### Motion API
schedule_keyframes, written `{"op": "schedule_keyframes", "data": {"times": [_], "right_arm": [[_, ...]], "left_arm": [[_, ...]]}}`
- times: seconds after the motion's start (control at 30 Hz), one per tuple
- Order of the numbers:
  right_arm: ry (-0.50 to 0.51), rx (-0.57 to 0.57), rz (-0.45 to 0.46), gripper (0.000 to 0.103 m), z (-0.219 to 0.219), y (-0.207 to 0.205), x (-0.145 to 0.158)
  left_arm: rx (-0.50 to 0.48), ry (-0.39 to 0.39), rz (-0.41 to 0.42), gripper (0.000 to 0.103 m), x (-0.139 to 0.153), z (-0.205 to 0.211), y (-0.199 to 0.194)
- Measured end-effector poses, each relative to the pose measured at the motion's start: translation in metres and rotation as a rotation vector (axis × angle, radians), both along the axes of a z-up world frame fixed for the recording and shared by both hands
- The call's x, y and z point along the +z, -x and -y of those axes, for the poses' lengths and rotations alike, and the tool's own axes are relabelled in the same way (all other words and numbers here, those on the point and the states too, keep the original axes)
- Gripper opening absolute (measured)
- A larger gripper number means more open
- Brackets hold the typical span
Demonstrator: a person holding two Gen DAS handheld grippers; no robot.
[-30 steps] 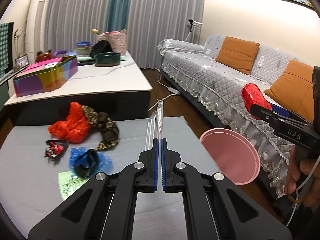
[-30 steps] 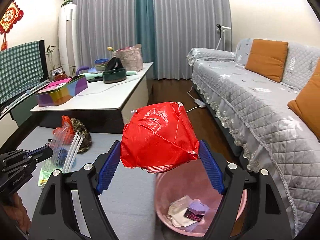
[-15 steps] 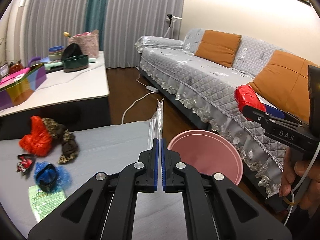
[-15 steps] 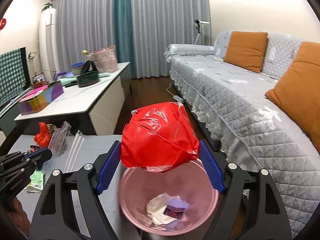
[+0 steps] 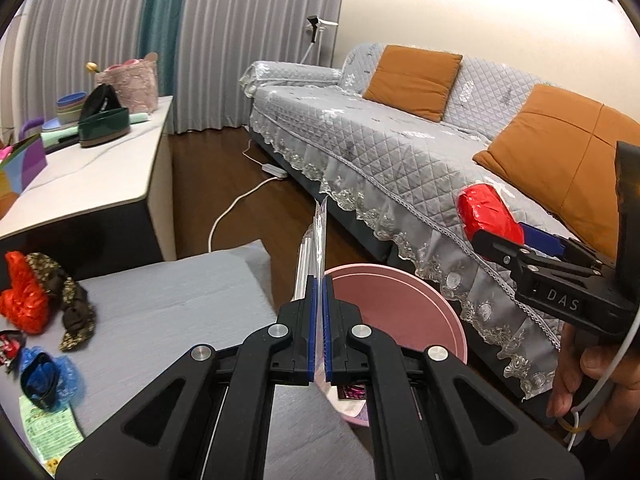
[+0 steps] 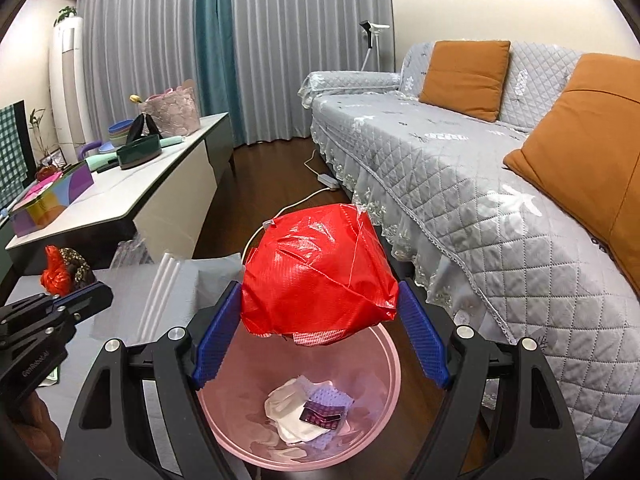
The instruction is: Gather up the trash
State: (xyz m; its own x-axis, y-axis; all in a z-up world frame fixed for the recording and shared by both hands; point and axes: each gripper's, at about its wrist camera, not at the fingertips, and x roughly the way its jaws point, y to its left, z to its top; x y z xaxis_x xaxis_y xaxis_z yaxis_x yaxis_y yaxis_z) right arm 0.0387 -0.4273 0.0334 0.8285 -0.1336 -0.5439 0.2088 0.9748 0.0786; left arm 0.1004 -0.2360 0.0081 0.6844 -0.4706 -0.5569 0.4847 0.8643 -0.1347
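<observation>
My right gripper (image 6: 319, 289) is shut on a crumpled red plastic wrapper (image 6: 316, 268), which hangs directly over the pink bin (image 6: 390, 364). White paper and a dark packet lie in the bin. My left gripper (image 5: 319, 280) is shut on a thin clear plastic packet (image 5: 318, 232) that sticks up ahead of the jaws, just left of the bin's rim (image 5: 400, 270). The left wrist view shows the right gripper (image 5: 494, 236) with the red wrapper (image 5: 486, 210) at right. More trash lies on the grey table (image 5: 172, 304): a red net bag (image 5: 24, 296), a blue plastic piece (image 5: 44, 376), a green leaflet (image 5: 48, 428).
A grey quilted sofa (image 6: 460, 184) with orange cushions runs along the right, close behind the bin. A white sideboard (image 5: 92, 184) with bowls and a coloured box stands at the left. A white cable (image 5: 232, 208) crosses the dark floor. A hand (image 5: 588, 380) holds the right gripper.
Both grippers have swung right, from over the table towards the bin. The bin now lies under the red wrapper and beside the clear packet. Both grips are unchanged.
</observation>
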Motion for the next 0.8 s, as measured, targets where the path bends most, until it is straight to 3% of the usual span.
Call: {"op": "schedule_keyframes", "data": {"times": [0.8], "right_arm": [[-0.025, -0.013, -0.035, 0.078, 0.013, -0.011, -0.014]], "left_arm": [[-0.033, -0.003, -0.061, 0.003, -0.021, 0.03, -0.022]]}}
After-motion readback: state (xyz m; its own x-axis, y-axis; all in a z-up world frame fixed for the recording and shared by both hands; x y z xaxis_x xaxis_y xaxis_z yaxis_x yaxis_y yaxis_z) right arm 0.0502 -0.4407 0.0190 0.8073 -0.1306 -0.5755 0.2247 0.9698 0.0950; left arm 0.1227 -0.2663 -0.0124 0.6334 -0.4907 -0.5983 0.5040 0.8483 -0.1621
